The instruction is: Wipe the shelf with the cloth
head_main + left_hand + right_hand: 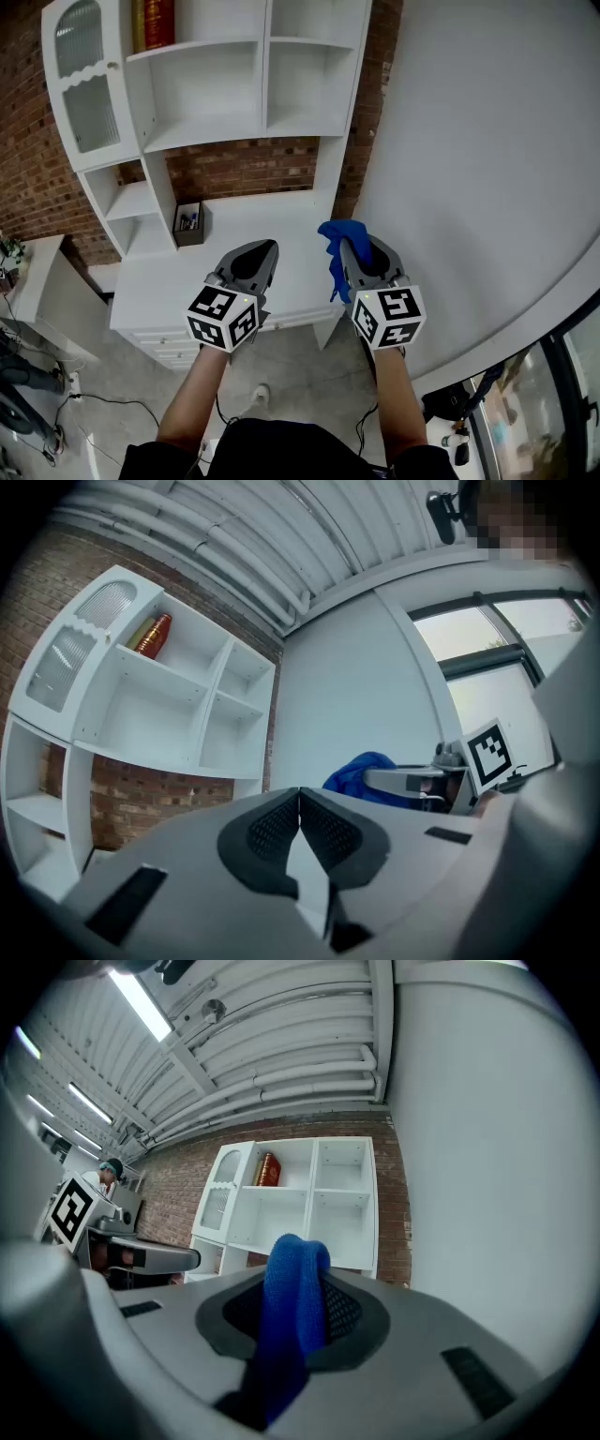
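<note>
A white shelf unit stands against the brick wall, with open compartments above a desk top; it also shows as the shelf unit and the shelf unit in the gripper views. My right gripper is shut on a blue cloth, which bunches up between the jaws as the cloth. It hovers in front of the desk top, apart from the shelves. My left gripper is shut with nothing in it, level with the right one. From the left gripper view the cloth shows at the right.
A red book stands in the top left compartment beside a glass-fronted door. A small brown box sits on the desk top. A plain white wall rises at the right. Cables lie on the floor at lower left.
</note>
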Motion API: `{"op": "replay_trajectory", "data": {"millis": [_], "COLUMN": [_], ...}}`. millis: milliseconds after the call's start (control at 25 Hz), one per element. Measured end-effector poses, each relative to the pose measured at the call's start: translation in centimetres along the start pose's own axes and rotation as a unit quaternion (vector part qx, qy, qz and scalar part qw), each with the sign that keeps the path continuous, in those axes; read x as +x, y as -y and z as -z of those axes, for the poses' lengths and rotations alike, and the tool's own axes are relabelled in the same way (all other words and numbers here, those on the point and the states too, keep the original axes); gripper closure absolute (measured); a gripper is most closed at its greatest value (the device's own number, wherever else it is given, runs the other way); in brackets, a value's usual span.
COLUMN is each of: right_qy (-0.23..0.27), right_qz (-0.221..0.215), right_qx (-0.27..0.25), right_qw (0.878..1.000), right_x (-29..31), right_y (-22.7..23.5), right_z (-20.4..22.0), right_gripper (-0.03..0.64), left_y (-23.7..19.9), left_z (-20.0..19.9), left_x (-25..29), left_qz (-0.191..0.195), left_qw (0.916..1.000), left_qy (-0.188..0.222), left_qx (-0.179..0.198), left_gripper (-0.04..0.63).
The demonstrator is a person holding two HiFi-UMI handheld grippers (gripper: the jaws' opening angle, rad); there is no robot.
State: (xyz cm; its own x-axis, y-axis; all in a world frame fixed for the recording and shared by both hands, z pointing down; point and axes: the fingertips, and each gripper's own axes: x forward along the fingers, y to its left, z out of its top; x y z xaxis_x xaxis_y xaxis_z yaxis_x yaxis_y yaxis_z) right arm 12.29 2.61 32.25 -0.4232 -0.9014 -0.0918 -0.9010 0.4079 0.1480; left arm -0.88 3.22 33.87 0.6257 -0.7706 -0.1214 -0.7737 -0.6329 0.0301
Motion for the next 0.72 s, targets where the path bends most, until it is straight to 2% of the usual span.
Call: {"op": "replay_trajectory", "data": {"millis": [440,720], "right_qy": [-0.001,-0.019], "right_qz": [-0.008,-0.016], "right_qx": [0.013,0.015], "right_qw": [1.0,1.0], "right_x": [-1.0,-2.3], "right_y": [0.8,1.5], "right_z": [0.6,1.7], "right_gripper": [0.52,0.518], "left_y": [1.2,2.7], "left_z": [0.1,0.6], "left_x": [0.7,0.7], "left_qz": [-0.002,-0.007], "left_qw": [1.0,0.9999], "left_qy": [-0.001,-0.001], "left_qx": [-0.004,-0.011], "left_gripper": [0.578,0.578]}}
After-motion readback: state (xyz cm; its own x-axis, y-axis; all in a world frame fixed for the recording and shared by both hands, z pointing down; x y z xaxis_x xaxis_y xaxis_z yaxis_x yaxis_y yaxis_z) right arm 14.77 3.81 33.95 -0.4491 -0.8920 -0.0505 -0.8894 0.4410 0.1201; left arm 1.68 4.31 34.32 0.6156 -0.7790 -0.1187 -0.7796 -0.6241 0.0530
